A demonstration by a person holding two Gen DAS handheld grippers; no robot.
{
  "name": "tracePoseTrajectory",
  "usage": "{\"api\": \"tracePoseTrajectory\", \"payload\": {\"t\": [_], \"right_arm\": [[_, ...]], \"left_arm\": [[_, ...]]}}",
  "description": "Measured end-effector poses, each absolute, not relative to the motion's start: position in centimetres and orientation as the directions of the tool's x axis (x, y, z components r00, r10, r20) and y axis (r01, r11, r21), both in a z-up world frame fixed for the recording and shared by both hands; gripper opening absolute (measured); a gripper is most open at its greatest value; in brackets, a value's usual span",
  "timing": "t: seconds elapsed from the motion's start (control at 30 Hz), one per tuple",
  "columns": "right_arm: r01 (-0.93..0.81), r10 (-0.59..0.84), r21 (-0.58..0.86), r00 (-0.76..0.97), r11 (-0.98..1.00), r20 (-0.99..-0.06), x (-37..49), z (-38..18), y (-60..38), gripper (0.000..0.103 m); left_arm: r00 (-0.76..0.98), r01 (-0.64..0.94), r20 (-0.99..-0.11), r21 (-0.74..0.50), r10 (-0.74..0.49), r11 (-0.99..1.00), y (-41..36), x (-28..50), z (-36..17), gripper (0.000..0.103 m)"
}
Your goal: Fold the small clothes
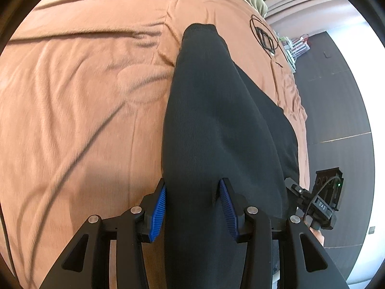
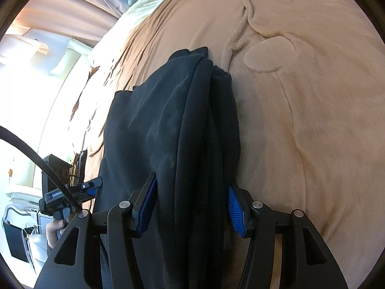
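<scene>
Blue ribbed fingers [image 1: 160, 213] of the left gripper [image 1: 193, 207] are clamped on a bunched edge of the dark garment [image 1: 216, 120]; those of the right gripper [image 2: 192, 207] are likewise closed on its thick folds. From both grips the garment is draped forward onto the tan blanket [image 1: 84, 96], where its far end rests beside a coiled black cable [image 1: 264, 38]

Dark garment [image 1: 216, 120] near end runs off bottom edge behind gripper frames, both views. Coiled black cable [image 1: 264, 38] on blanket too small, possibly a charger.
</scene>
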State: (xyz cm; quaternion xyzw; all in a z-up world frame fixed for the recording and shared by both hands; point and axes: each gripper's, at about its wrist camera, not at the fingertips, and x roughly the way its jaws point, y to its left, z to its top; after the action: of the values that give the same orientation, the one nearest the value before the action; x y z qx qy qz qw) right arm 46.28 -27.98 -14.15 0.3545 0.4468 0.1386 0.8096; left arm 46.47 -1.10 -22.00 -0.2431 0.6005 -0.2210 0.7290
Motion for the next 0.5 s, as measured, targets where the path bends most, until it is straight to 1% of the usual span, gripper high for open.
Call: {"api": "tracePoseTrajectory", "payload": {"t": [0.37, 0.5], "right_arm": [[0.065, 0.557, 0.704, 0.562, 0.707, -0.612, 50.2, -14.6, -28.3, 0.051], [0.056, 0.563, 0.709, 0.566, 0.702, -0.602, 51.5, -14.7, -28.5, 0.048]], "left_arm": [[0.212, 0.016, -0.769, -0.614, -0.603, 0.789, -1.6, 51.2, -22.5, 0.044], [0.220, 0.031, -0.773, -0.604, -0.595, 0.796, -2.2, 53.0, -22.3, 0.044]]}}
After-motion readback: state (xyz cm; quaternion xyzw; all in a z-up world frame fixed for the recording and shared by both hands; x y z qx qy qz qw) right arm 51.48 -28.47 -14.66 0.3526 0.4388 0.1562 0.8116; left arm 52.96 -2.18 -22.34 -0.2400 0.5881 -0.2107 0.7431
